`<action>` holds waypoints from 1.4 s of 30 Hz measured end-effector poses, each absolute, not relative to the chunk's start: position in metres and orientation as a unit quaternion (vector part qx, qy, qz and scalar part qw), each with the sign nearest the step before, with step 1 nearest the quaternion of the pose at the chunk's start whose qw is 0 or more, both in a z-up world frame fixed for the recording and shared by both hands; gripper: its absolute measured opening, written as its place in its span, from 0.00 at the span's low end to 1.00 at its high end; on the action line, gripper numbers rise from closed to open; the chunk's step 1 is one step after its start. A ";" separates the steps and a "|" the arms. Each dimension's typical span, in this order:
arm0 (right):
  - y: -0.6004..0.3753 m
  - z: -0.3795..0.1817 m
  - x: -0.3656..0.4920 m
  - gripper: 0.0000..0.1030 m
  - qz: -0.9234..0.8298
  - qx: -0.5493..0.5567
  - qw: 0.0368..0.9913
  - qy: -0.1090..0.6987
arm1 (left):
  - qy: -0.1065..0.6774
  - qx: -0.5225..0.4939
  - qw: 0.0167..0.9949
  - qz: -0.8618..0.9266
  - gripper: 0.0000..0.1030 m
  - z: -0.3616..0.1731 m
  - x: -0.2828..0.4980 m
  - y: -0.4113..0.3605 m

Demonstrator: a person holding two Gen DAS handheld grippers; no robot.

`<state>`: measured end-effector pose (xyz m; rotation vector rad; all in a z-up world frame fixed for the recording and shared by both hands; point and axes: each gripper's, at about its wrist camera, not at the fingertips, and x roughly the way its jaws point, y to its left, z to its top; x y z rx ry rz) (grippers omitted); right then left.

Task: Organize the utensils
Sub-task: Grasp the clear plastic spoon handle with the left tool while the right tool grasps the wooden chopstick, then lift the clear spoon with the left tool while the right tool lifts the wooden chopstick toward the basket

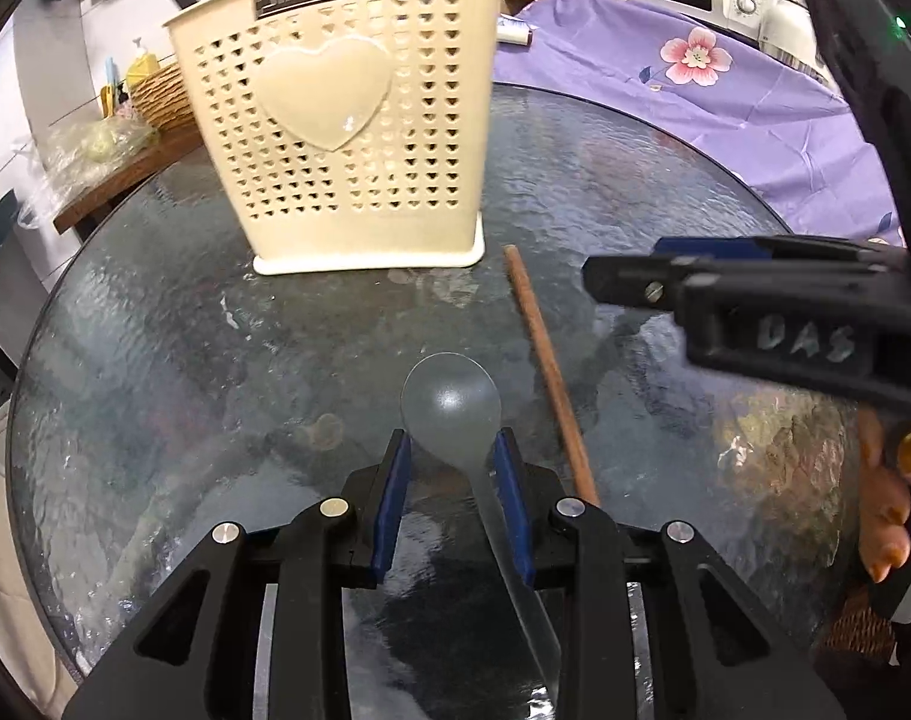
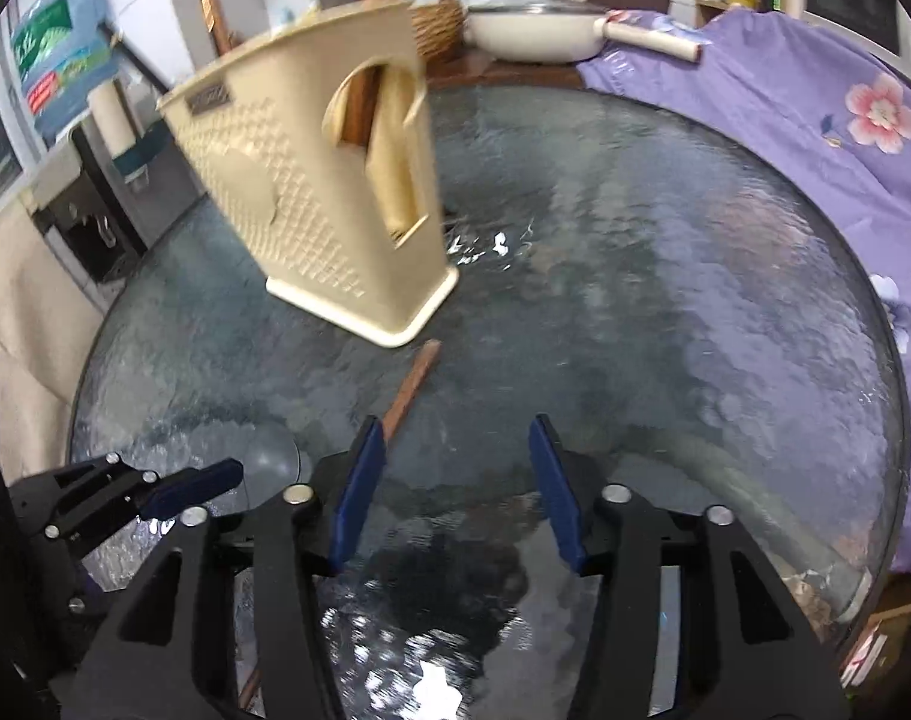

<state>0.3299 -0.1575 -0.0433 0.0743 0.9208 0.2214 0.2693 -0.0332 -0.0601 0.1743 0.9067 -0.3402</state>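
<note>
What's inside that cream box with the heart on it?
The cream plastic utensil holder with heart holes has brown wooden sticks standing in it, showing through its side opening and poking above its rim. Its walls hide whatever else sits inside.

Clear plastic spoon (image 1: 452, 405) flat on glass; brown chopstick (image 1: 548, 372) beside it; cream perforated holder (image 1: 341, 138) upright behind.

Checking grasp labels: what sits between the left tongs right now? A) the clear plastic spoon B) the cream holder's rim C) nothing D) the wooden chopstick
A: in the left wrist view the clear plastic spoon sits between the left tongs, while the wooden chopstick lies on the glass beside them.
</note>
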 end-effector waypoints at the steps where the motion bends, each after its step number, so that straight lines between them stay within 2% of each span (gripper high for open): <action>1: -0.152 -0.046 0.333 0.45 0.109 0.034 0.887 0.448 | 0.435 0.085 0.882 -0.162 0.28 -0.060 0.269 -0.032; 6: -0.129 -0.054 0.343 0.43 0.103 0.012 0.883 0.458 | 0.439 0.075 0.881 -0.161 0.28 -0.060 0.271 -0.026; 11: -0.116 -0.062 0.350 0.22 0.096 -0.016 0.879 0.466 | 0.439 0.071 0.881 -0.161 0.28 -0.061 0.269 -0.021; 14: -0.114 -0.064 0.351 0.15 0.096 -0.030 0.879 0.465 | 0.440 0.068 0.881 -0.163 0.28 -0.061 0.270 -0.019; 17: -0.117 -0.065 0.352 0.10 0.102 -0.030 0.877 0.468 | 0.443 0.054 0.879 -0.169 0.33 -0.060 0.272 -0.016; 19: -0.122 -0.065 0.352 0.07 0.107 -0.024 0.876 0.470 | 0.442 0.051 0.879 -0.169 0.40 -0.059 0.272 -0.016; 21: -0.130 -0.063 0.353 0.07 0.113 -0.016 0.874 0.473 | 0.438 0.056 0.881 -0.167 0.44 -0.058 0.273 -0.019; 27: -0.138 -0.062 0.352 0.07 0.123 -0.011 0.870 0.477 | 0.434 0.081 0.886 -0.143 0.44 -0.058 0.279 -0.035; 29: -0.139 -0.062 0.352 0.07 0.123 -0.011 0.870 0.476 | 0.434 0.084 0.887 -0.134 0.43 -0.059 0.283 -0.039; 32: -0.140 -0.062 0.353 0.07 0.124 -0.010 0.871 0.475 | 0.435 0.082 0.887 -0.131 0.35 -0.060 0.284 -0.043; 42: -0.142 -0.052 0.346 0.07 0.129 0.001 0.879 0.459 | 0.420 0.080 0.895 -0.130 0.34 -0.054 0.275 -0.046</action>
